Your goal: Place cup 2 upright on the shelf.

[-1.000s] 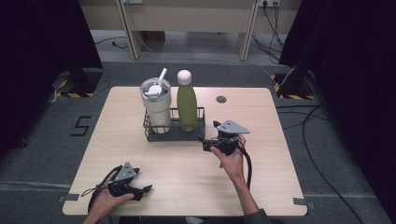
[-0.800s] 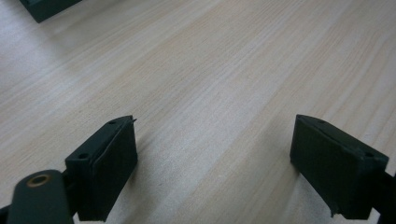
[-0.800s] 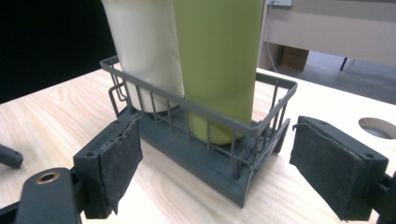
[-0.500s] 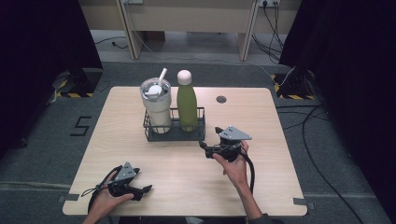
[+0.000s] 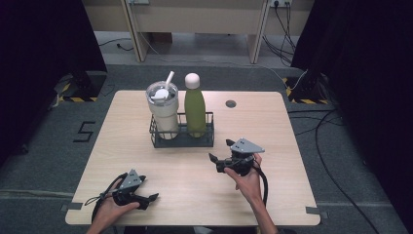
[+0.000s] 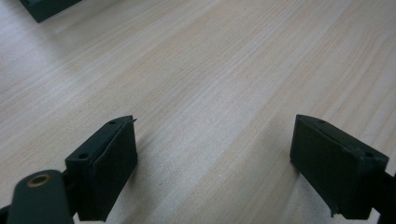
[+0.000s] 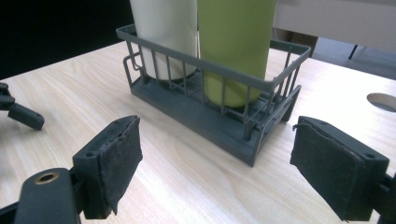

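A dark wire basket (image 5: pixel 182 140) stands at the table's middle back, holding a white tumbler (image 5: pixel 163 112) with a straw and a green bottle (image 5: pixel 195 109) with a white cap. My right gripper (image 5: pixel 215 163) hovers to the basket's front right, jaws pointing left, open and empty. In the right gripper view the basket (image 7: pixel 219 121), the bottle (image 7: pixel 233 42) and the tumbler (image 7: pixel 163 32) lie ahead of the right gripper (image 7: pixel 215 172), apart from its pads. My left gripper (image 5: pixel 148 199) rests at the front left, open over bare wood, as the left gripper view (image 6: pixel 215 163) confirms.
The light wooden table (image 5: pixel 272 131) has a round cable hole (image 5: pixel 231 103) behind the basket's right end. A corner of the basket (image 6: pixel 46 7) shows in the left gripper view. Cables and table legs lie on the grey floor beyond.
My right gripper has drawn back from the basket's right end toward the table's near edge and sunk a little. The left gripper has stayed put.
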The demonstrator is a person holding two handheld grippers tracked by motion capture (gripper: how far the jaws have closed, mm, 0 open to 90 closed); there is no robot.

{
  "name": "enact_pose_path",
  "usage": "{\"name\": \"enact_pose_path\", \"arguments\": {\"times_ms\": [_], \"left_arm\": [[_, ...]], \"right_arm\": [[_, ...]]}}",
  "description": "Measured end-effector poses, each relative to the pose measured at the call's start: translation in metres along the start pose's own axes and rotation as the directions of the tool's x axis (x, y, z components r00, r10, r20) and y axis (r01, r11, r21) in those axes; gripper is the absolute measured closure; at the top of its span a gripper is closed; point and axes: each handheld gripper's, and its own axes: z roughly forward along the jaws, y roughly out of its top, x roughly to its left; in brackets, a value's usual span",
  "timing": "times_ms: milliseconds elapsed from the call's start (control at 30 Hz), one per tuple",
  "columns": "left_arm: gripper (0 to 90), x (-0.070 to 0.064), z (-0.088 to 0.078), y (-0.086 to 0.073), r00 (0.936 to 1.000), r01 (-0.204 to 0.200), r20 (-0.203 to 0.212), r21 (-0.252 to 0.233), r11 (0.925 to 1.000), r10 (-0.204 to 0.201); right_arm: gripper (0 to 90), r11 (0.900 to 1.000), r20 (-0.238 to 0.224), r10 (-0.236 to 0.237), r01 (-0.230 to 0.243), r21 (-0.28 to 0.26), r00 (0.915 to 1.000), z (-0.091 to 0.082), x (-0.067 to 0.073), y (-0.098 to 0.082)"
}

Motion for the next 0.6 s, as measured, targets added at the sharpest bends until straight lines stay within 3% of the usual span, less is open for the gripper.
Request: {"name": "enact_pose_path", "arguments": {"times_ms": [600], "left_arm": [[14.0,0.000,0.000,0.000,1.0000,0.000,0.002,0.001,1.0000,0.000]], "right_arm": [[16.4,0.999,0.012,-0.006,0.005,0.051,0.9999,-0.013,0.004,-0.020]]}}
